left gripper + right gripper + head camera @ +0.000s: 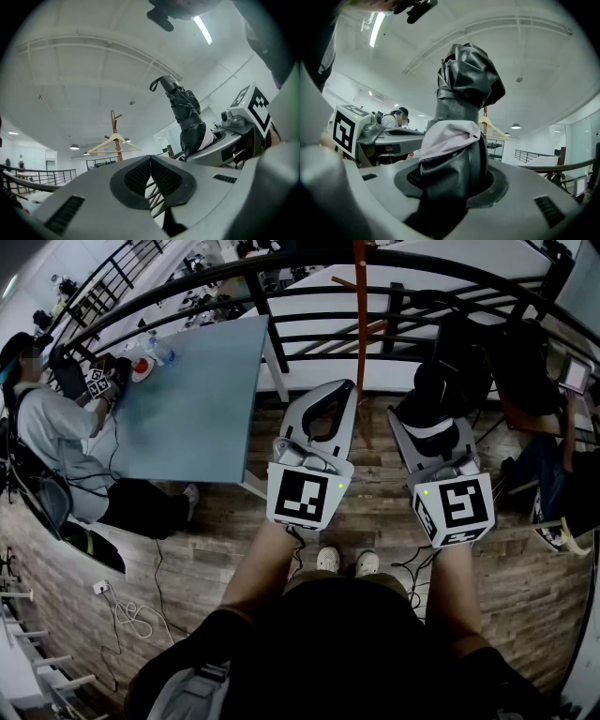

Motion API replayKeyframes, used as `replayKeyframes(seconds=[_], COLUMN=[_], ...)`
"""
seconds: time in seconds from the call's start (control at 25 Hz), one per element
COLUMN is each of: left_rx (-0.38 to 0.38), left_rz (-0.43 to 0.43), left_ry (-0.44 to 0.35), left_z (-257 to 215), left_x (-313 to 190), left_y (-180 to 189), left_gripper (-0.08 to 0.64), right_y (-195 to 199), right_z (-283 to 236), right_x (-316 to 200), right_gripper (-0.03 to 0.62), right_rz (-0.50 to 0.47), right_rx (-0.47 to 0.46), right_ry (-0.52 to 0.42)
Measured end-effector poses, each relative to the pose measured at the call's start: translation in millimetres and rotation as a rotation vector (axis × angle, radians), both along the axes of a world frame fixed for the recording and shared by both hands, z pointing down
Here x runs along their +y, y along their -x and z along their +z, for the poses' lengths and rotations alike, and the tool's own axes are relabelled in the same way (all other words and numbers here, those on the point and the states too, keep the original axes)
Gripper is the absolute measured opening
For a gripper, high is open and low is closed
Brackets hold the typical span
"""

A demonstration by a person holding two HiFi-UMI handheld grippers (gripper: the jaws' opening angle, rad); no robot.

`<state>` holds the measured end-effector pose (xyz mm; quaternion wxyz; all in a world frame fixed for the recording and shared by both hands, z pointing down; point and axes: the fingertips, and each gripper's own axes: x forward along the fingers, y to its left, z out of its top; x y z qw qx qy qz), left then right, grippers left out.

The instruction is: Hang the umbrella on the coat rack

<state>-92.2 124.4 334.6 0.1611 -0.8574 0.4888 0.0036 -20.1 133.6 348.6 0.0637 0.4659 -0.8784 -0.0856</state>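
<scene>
One blue table (197, 399) stands at the left, behind one curved railing (281, 277). One wooden coat rack (360, 324) rises beyond the two grippers and carries one hanger (115, 143). The right gripper (454, 176) clamps the single folded black umbrella (464, 93), upright and well short of the rack. The left gripper (151, 161) has its jaws pressed together with nothing between them.

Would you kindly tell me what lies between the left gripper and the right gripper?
The head view shows the pole of the coat rack standing in the gap between the left gripper and right gripper, slightly ahead of them; around it is wooden floor.
</scene>
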Motion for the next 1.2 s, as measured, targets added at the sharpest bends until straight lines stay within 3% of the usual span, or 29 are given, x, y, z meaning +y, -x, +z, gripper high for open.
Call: replayKeyframes(seconds=[0.68, 1.2], left_rx=[-0.008, 0.006], left_rz=[0.02, 0.038], left_ry=[-0.007, -0.004], left_z=[1, 7], left_x=[-7, -13], left_y=[7, 34], left_gripper=[0.014, 0.014], right_y=[11, 29], right_z=[5, 15], right_x=[-4, -11], right_gripper=[0.227, 0.227], right_rz=[-0.019, 0.031], right_rx=[0.002, 0.032], right_ry=[0.005, 0.03])
